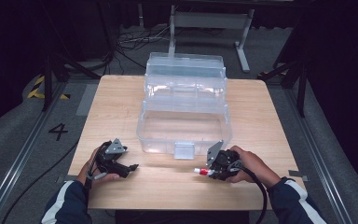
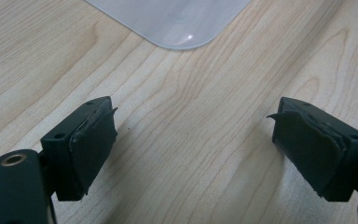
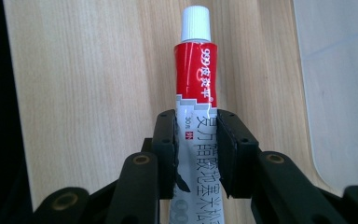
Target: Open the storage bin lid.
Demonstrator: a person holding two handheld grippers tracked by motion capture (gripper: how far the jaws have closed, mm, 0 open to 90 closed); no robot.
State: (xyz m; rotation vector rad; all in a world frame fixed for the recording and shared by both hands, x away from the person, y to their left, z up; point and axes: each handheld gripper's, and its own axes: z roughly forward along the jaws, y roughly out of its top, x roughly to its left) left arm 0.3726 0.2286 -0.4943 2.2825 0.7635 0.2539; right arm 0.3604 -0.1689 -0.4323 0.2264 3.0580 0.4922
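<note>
A red-and-white ointment tube [image 3: 196, 98] is clamped between the jaws of the right gripper [image 3: 196, 154], which are drawn in close against its flattened body, one pad on each side. The white screw cap [image 3: 196, 22] and the red band lie beyond the fingertips, pointing straight ahead of the jaws, while the printed lower part of the tube runs back between them (the tail end is hidden by the gripper's own body). In the high view the right gripper [image 1: 214, 171] is seen in the person's right hand [image 1: 247, 163], with the tube's [image 1: 201, 171] cap end sticking out from the jaws toward the left gripper, over the wooden table [image 1: 116, 107].

The left gripper [image 2: 193, 140] is held with its jaws spread wide, and nothing is caught between them; bare wood grain is seen in the gap. Ahead of those jaws a rounded corner of the clear plastic box [image 2: 177, 23] is seen resting on the table. In the high view the left gripper [image 1: 131, 168] is seen well apart from the right one, and the open clear box [image 1: 184, 126] stands just beyond both, its front latch [image 1: 184, 150] lying between the two grippers.
</note>
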